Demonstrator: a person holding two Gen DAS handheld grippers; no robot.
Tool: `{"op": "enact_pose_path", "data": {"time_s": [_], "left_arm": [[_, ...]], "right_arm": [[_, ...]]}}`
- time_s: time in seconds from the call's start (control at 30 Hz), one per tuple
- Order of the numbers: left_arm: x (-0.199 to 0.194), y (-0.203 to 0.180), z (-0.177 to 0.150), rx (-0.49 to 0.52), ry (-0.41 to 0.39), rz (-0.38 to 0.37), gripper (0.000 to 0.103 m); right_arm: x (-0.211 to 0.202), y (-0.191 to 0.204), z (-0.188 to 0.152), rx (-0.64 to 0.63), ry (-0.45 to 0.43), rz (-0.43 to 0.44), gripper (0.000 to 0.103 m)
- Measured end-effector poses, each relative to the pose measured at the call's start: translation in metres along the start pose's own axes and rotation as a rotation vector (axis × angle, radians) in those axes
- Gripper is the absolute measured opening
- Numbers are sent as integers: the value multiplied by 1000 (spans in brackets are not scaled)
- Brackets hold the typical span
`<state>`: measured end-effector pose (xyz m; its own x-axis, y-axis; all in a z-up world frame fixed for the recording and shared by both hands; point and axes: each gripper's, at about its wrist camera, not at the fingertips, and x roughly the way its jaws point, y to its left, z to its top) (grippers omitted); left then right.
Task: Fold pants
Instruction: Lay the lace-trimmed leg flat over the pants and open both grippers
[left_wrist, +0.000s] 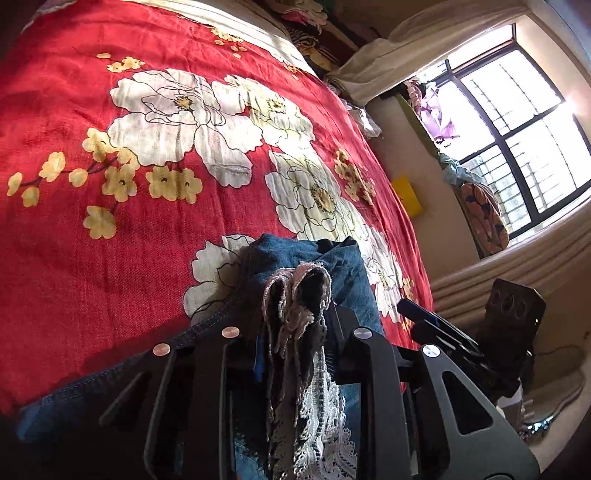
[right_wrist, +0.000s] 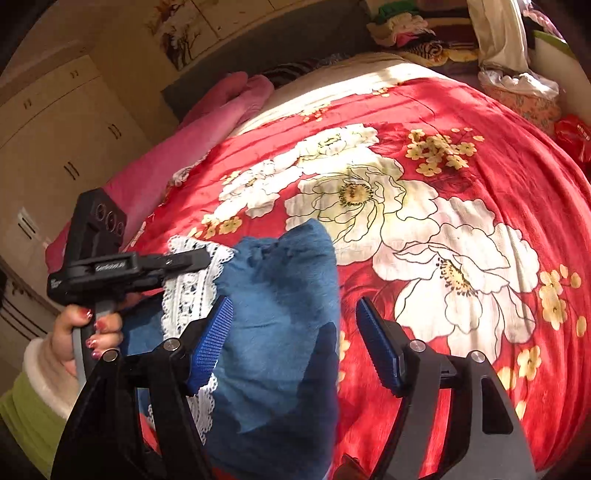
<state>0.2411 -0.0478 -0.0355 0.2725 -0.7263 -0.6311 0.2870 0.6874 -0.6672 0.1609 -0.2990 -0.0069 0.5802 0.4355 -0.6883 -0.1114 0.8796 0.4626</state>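
Blue denim pants (left_wrist: 345, 271) with a white lace hem (left_wrist: 317, 417) lie bunched on the red flowered bedspread (left_wrist: 110, 277). My left gripper (left_wrist: 295, 310) is shut on a gathered fold of the denim and lace, which hides its fingertips. In the right wrist view the pants (right_wrist: 280, 295) rise in a hump, and the left gripper (right_wrist: 184, 262) clamps the lace hem (right_wrist: 188, 291) at their left side. My right gripper (right_wrist: 295, 339) stands open astride the hump. Its left pad (right_wrist: 212, 339) rests against the cloth, while the right pad (right_wrist: 376, 347) is clear of it.
The bedspread (right_wrist: 461, 166) covers most of the bed. A pink blanket (right_wrist: 192, 133) lies along its left side, and piled clothes (right_wrist: 406, 33) are at the head. A hand (right_wrist: 74, 332) with a green sleeve holds the left gripper. A barred window (left_wrist: 517, 129) and a yellow object (left_wrist: 406, 195) flank the bed.
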Motion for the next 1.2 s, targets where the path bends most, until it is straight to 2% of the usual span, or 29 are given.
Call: {"op": "enact_pose_path", "data": {"time_s": [0.13,0.17,0.2,0.23,0.27,0.3,0.37,0.43,0.53,0.57,0.6,0.63,0.73,0.8,0.9,0.97,1.07,1.2], "left_arm": [[-11,4,0,8,-31,-24,16],[-14,5,0,12,-44,-28,16],[-17,7,1,14,-59,-24,16],[-18,11,1,9,-71,-21,16],[-18,15,2,0,-72,-16,16],[-16,18,1,-7,-67,3,16],[-8,24,1,-7,-48,54,16],[-1,26,-1,1,-36,88,16],[0,24,-1,14,-39,132,22],[-4,24,-1,5,-46,118,25],[-11,23,-2,-3,-60,97,33],[-21,20,-3,-5,-83,82,44],[-49,6,-14,26,-142,88,48],[-65,-6,-27,48,-162,105,49],[-82,-24,-56,66,-185,107,50],[-82,-33,-76,64,-171,116,50],[-73,-42,-105,69,-112,86,50],[-57,-47,-136,63,-48,125,50]], "right_arm": [[38,-11,26,31,79,33,65],[49,-9,29,18,116,55,58],[60,-9,30,12,146,65,33],[69,-10,29,23,167,64,20],[73,-11,29,35,169,65,13],[73,-11,29,39,146,53,13],[75,-8,27,21,118,5,13],[84,-2,22,-43,133,-52,13],[74,2,20,-71,119,-56,21],[64,1,21,-53,105,-37,36],[51,0,22,-44,79,-15,50],[38,1,21,-52,50,1,53],[1,5,8,-92,0,21,56],[-16,7,-5,-117,-5,36,62],[-34,8,-29,-138,-10,29,64],[-38,6,-45,-138,6,16,64],[-37,0,-70,-108,45,21,65],[-36,-6,-95,-69,74,36,65]]}}
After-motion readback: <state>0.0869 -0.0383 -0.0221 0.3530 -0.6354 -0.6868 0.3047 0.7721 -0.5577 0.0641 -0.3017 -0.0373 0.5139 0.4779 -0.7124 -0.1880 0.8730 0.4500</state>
